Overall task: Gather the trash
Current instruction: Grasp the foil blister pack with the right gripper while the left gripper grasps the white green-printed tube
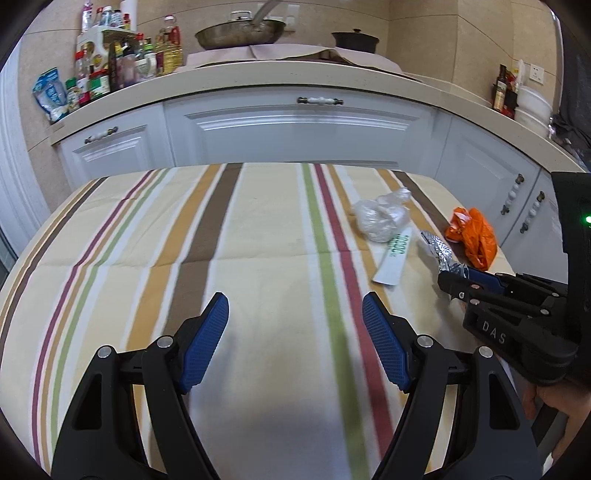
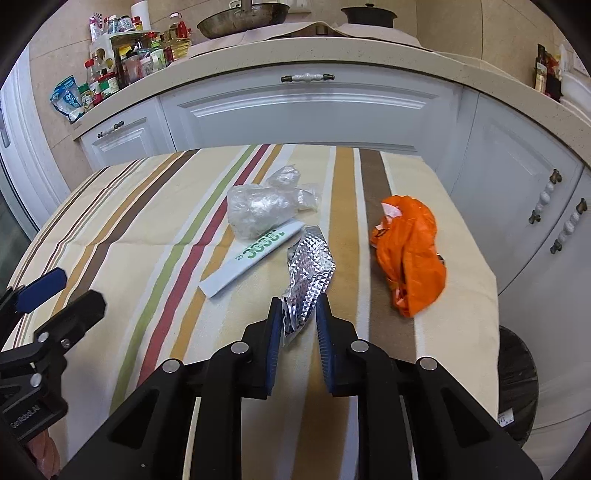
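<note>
Four pieces of trash lie on the right half of the striped tablecloth [image 1: 258, 229]. They are a crumpled silver foil wrapper [image 2: 310, 258], an orange plastic bag [image 2: 410, 251], a clear plastic bag [image 2: 258, 206] and a white paper sleeve with green print [image 2: 255, 254]. My right gripper [image 2: 298, 301] has its blue pads closed on the near end of the foil wrapper [image 1: 437, 251]; from the left wrist view this gripper [image 1: 448, 277] shows at the right edge. The left gripper [image 1: 295, 299] hangs open over bare cloth left of the trash, with nothing between its fingers.
A dark round bin [image 2: 517, 387] stands on the floor past the table's right edge. Behind the table run white cabinets [image 1: 295, 129] under a counter with bottles [image 1: 110, 70], a pan [image 1: 240, 31] and a pot. A hand [image 1: 565, 410] holds the right gripper.
</note>
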`<action>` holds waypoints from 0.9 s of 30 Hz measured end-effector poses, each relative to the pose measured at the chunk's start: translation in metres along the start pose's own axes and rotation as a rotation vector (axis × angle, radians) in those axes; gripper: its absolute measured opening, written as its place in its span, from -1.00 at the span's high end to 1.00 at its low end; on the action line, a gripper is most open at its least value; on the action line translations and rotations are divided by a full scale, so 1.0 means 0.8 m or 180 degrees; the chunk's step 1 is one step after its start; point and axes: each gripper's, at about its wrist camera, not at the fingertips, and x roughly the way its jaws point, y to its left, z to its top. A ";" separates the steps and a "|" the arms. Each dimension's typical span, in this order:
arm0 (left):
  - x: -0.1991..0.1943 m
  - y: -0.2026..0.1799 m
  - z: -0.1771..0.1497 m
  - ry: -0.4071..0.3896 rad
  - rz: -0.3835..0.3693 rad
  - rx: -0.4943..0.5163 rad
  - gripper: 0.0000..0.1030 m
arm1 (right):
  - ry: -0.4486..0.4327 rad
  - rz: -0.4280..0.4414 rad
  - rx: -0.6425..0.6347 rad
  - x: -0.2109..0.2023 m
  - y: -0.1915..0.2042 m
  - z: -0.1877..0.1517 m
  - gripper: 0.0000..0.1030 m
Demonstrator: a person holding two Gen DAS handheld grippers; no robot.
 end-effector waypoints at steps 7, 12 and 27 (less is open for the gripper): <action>0.022 -0.043 0.008 0.0084 -0.0204 0.0215 -0.42 | -0.0063 0.0046 0.0023 -0.018 -0.017 -0.014 0.62; 0.045 -0.067 0.016 0.0166 -0.0225 0.0346 -0.37 | -0.0118 0.0069 0.0076 -0.033 -0.035 -0.025 0.62; 0.089 -0.093 0.024 0.0474 -0.0284 0.0497 0.51 | -0.0253 0.0033 0.0278 -0.053 -0.082 -0.041 0.62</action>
